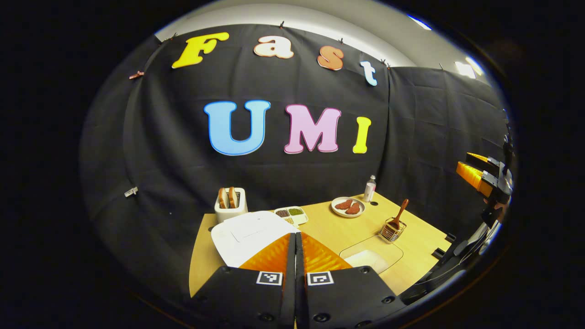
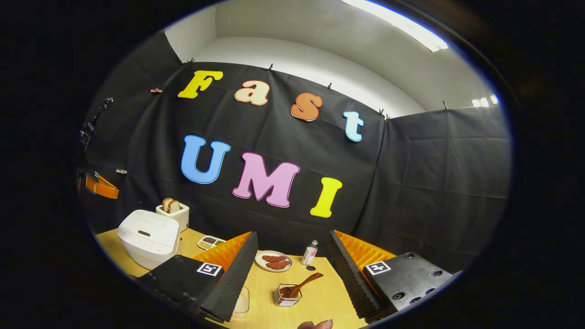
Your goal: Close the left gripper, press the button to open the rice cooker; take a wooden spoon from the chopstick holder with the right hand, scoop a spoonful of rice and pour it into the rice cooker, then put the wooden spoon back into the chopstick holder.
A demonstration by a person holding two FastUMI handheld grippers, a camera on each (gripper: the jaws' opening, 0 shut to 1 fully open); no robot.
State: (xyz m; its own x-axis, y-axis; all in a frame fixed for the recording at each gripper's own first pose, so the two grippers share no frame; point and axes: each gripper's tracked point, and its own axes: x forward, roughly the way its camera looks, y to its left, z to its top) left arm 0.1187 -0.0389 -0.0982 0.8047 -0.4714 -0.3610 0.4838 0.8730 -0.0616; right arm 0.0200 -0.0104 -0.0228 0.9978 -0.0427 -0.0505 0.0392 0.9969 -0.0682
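Pressed together and empty, the left gripper (image 1: 295, 237) hovers above the rice cooker (image 1: 249, 235); an off-centre push could miss its button, while the right gripper (image 2: 292, 256) gapes empty.

Lit from ceiling strip lights (image 2: 397, 25) overhead; dim against dark cloth, sharp centrally, strongly bowed and smeared toward edges.

Nothing here carries readable words or numbers. The left gripper (image 1: 295, 235) bears two square black-and-white coded markers (image 1: 269, 278) at the bottom centre of the left gripper view. The right gripper (image 2: 292, 235) bears two more, at lower left and lower right of its view. The panel marks on the rice cooker (image 2: 148, 237) and the label on the bottle (image 2: 311, 252) are too small to read.
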